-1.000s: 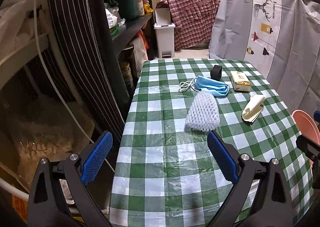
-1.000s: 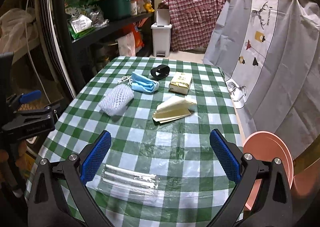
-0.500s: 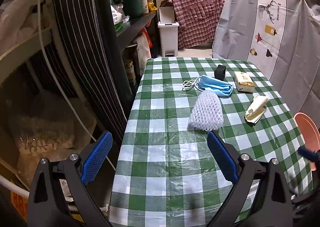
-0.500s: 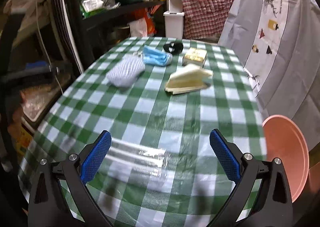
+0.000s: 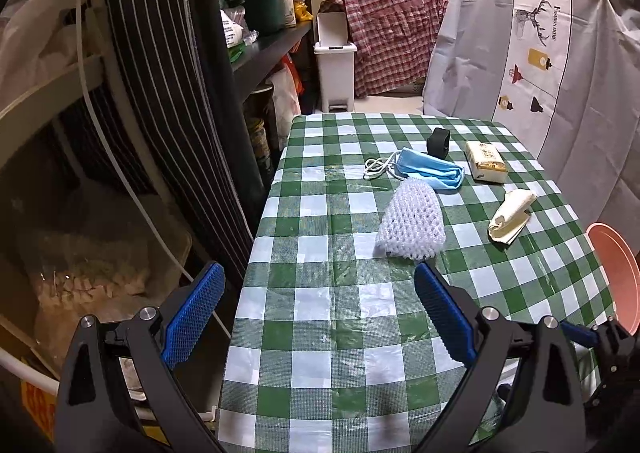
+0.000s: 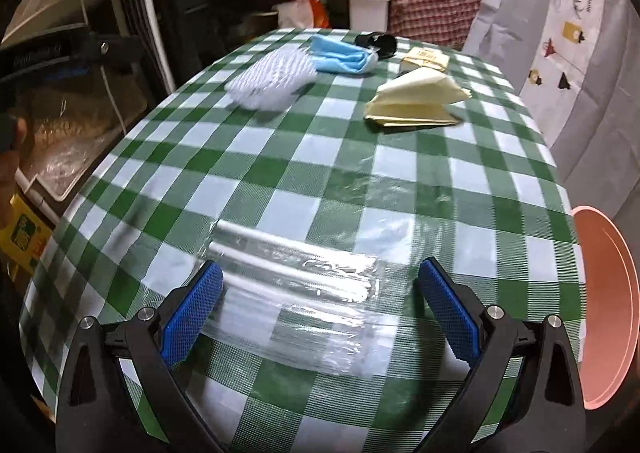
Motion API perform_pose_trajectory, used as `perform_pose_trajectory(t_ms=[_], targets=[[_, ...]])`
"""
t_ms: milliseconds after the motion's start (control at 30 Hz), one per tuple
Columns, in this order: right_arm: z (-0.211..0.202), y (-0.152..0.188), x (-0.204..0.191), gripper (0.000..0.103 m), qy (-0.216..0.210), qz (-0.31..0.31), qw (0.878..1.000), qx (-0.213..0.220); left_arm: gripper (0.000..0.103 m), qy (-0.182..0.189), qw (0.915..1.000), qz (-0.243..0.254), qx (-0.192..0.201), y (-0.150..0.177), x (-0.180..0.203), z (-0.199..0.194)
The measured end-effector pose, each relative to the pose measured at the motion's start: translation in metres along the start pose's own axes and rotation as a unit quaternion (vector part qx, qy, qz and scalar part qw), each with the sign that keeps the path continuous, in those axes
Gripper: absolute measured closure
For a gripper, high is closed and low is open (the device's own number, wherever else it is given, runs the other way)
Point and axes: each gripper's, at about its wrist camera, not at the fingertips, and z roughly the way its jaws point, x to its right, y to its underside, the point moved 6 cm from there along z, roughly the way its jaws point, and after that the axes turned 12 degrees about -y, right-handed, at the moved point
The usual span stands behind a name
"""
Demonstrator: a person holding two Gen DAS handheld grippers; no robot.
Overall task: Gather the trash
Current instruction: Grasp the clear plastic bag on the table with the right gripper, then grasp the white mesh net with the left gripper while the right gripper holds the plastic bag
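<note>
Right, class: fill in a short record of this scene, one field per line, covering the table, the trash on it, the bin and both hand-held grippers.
table: green checked cloth
near edge: clear plastic wrapper
middle: white foam net, folded yellow napkin
far end: blue face mask, tissue pack
bin: pink, beside table's right edge
left hand-held gripper: open, empty
right hand-held gripper: open, over wrapper

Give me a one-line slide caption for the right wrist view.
Open right gripper poised low over a clear plastic wrapper on the green checked table.
</note>
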Motion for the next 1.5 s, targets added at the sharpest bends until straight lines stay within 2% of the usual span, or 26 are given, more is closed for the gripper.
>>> perform_pose_trajectory(t_ms=[67, 167, 267, 333, 367, 400, 433, 500, 733, 867, 1033, 1133, 1267, 1500], targets=[[0.003, 0.002, -0.001, 0.012, -0.003, 0.000, 1.000, -0.009, 0.010, 0.001, 1.0000, 0.000, -0.001, 0.000, 0.001, 0.001], [0.001, 0.003, -0.001, 0.027, 0.001, -0.001, 1.000, -0.002, 0.010, 0.000, 1.0000, 0.000, 0.000, 0.000, 0.002, 0.001], [-0.002, 0.002, 0.002, 0.046, 0.003, 0.004, 1.000, 0.007, 0.010, 0.001, 1.0000, 0.001, 0.002, 0.000, 0.003, 0.000], [-0.005, 0.002, 0.004, 0.064, -0.002, 0.010, 1.000, 0.013, 0.010, -0.001, 1.0000, 0.002, 0.003, 0.001, 0.004, -0.001], [-0.005, 0.002, 0.005, 0.070, -0.003, 0.011, 1.000, 0.014, 0.010, 0.000, 1.0000, 0.002, 0.003, 0.001, 0.004, -0.001], [-0.005, 0.002, 0.005, 0.084, -0.005, 0.013, 1.000, 0.015, 0.010, 0.000, 1.0000, 0.001, 0.002, 0.001, 0.004, -0.001], [-0.005, 0.002, 0.005, 0.092, -0.005, 0.013, 1.000, 0.015, 0.010, 0.001, 1.0000, 0.001, 0.002, 0.001, 0.004, -0.001], [-0.006, 0.001, 0.004, 0.096, -0.003, 0.009, 1.000, 0.017, 0.010, 0.001, 1.0000, 0.001, 0.001, 0.001, 0.004, -0.002], [-0.016, -0.004, -0.003, 0.098, 0.005, -0.018, 0.999, 0.044, 0.010, 0.002, 1.0000, 0.005, 0.005, 0.002, 0.006, -0.003], [-0.027, -0.013, -0.001, 0.098, 0.010, -0.011, 0.998, 0.063, 0.010, 0.004, 1.0000, 0.005, 0.005, 0.002, 0.008, -0.002], [-0.051, -0.034, 0.005, 0.097, 0.015, 0.005, 0.995, 0.097, 0.010, 0.038, 0.9992, -0.009, 0.005, 0.001, 0.017, 0.002], [-0.060, -0.040, 0.011, 0.097, 0.020, 0.017, 0.994, 0.107, 0.010, 0.062, 0.9979, -0.016, 0.004, 0.002, 0.030, 0.010], [-0.065, -0.044, 0.021, 0.097, 0.029, 0.028, 0.993, 0.112, 0.011, 0.075, 0.9970, -0.017, -0.004, 0.001, 0.054, 0.031], [-0.068, -0.043, 0.031, 0.097, 0.032, 0.040, 0.993, 0.109, 0.023, 0.085, 0.9961, -0.015, -0.018, -0.005, 0.084, 0.066]])
